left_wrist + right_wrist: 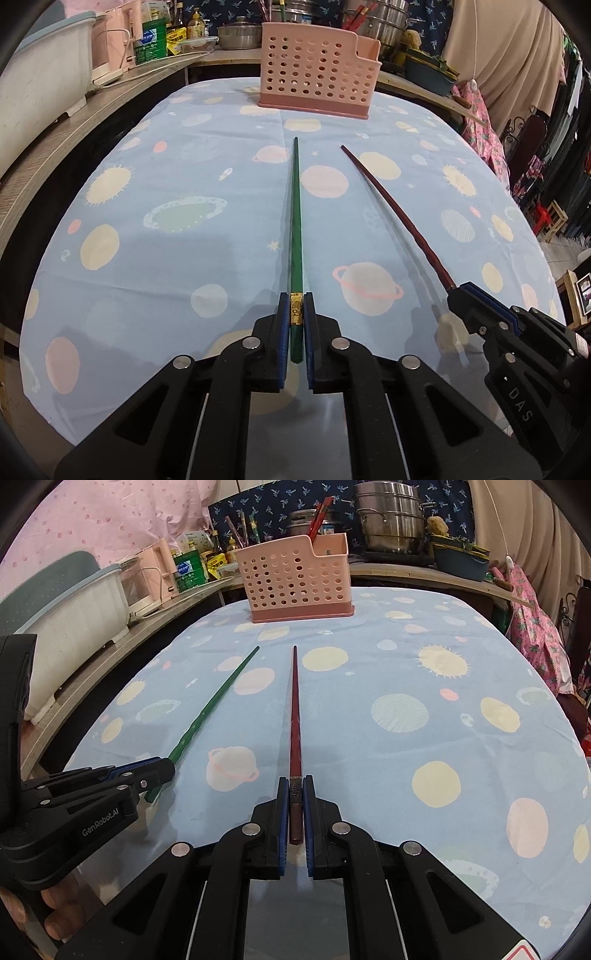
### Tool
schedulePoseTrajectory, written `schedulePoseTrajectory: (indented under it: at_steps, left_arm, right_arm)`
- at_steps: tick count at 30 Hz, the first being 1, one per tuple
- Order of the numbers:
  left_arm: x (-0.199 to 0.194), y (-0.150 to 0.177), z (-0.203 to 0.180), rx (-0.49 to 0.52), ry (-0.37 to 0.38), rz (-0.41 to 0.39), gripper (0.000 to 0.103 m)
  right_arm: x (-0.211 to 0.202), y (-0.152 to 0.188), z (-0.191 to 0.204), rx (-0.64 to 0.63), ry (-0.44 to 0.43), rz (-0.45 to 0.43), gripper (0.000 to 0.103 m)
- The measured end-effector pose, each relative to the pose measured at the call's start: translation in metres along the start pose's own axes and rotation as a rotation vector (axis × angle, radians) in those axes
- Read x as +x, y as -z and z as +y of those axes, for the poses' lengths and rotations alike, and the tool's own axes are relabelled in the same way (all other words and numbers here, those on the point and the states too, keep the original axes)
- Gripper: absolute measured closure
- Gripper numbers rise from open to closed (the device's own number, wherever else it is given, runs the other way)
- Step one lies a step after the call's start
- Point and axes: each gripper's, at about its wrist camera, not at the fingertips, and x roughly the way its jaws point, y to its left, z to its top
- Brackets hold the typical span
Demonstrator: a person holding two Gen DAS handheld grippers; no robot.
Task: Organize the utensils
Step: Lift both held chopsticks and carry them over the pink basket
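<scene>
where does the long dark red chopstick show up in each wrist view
Left wrist view: the dark red chopstick runs diagonally at right, gripped by the right gripper.
Right wrist view: the chopstick runs straight up the centre, between that gripper's pads.
Shared landmark: the pink perforated plastic basket, at top centre.

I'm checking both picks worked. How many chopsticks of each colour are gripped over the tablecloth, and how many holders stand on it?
Green chopstick, in the left gripper: 1
Dark red chopstick, in the right gripper: 1
Pink perforated holder: 1
Total: 3
</scene>
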Motion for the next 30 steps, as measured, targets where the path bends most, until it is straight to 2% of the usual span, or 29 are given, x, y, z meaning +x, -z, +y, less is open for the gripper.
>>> schedulePoseTrajectory:
  at_steps: [15, 30]
  left_arm:
    - [-0.042, -0.046, 0.018, -0.07, 0.031, -0.11, 0.096]
    - [-0.068, -0.125, 0.023, -0.1, 0.059, -0.241, 0.096]
  right_arm:
    - [-0.035, -0.061, -0.011, 0.063, -0.044, -0.139, 0.096]
    - [-0.061, -0.142, -0.02, 0.074, -0.061, -0.317, 0.096]
